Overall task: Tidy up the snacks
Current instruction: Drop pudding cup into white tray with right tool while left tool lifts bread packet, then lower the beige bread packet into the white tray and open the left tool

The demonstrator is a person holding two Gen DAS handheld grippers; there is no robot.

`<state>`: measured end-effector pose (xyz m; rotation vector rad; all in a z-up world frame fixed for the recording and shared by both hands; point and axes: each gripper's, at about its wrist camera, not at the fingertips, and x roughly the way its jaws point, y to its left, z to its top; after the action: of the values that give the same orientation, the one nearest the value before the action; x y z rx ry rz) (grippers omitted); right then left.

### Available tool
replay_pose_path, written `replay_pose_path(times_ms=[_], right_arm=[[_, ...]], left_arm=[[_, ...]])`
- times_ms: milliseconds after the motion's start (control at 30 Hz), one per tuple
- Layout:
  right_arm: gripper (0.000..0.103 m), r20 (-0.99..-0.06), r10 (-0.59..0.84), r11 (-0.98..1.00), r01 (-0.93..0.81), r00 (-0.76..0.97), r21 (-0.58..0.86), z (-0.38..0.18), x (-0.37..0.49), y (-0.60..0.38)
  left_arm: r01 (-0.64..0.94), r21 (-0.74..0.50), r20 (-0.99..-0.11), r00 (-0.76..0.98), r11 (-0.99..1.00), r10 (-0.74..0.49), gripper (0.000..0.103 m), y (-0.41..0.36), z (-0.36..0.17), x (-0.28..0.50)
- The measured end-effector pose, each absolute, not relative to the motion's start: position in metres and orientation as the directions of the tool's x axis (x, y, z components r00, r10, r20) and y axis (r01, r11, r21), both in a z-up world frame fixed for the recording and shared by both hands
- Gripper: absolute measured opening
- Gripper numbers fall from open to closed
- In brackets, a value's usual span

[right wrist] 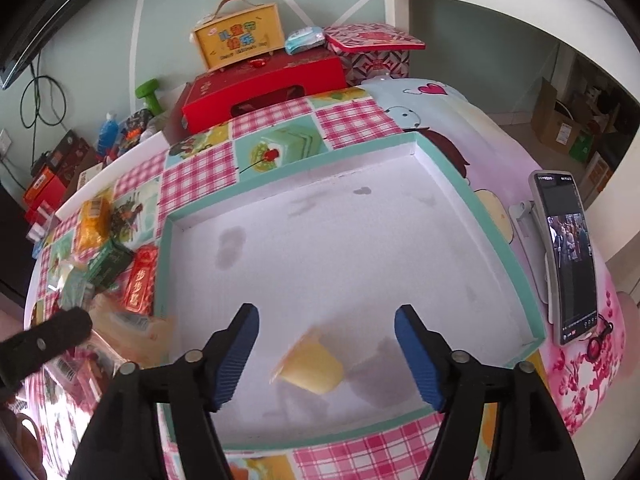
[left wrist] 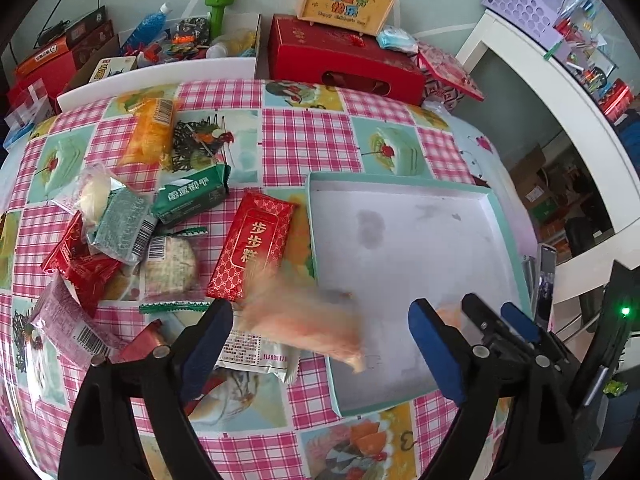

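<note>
Right gripper (right wrist: 326,354) jaws spread, released; blurred yellow snack (right wrist: 310,366) seen between and below them, untouched, inside teal tray (right wrist: 506,240). Left gripper (left wrist: 320,344) released; blurred orange packet (left wrist: 304,320) across the tray's left rim.

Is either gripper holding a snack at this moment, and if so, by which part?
Nothing is held. The left gripper is open around a blurred orange packet. The right gripper is open above a yellow snack in the tray.
</note>
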<state>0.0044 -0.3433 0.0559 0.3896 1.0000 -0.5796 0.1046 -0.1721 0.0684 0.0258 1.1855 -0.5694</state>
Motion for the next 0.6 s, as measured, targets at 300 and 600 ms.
replay_pose_path(times_ms=[300, 600], right_arm=[[0.094, -0.867, -0.289, 0.801, 0.599, 0.407, 0.014, 0.059, -0.006, -0.318], [0.094, -0.868, -0.281, 0.830, 0.558, 0.409, -0.005, 0.050, 0.012, -0.282]], left_arm=[[0.409, -0.296, -0.864, 0.270, 0.863, -0.425, 0.093, -0.140, 0.069, 0.098], [0.303, -0.296, -0.880, 0.283, 0.906, -0.382, 0.093, -0.095, 0.049, 0.117]])
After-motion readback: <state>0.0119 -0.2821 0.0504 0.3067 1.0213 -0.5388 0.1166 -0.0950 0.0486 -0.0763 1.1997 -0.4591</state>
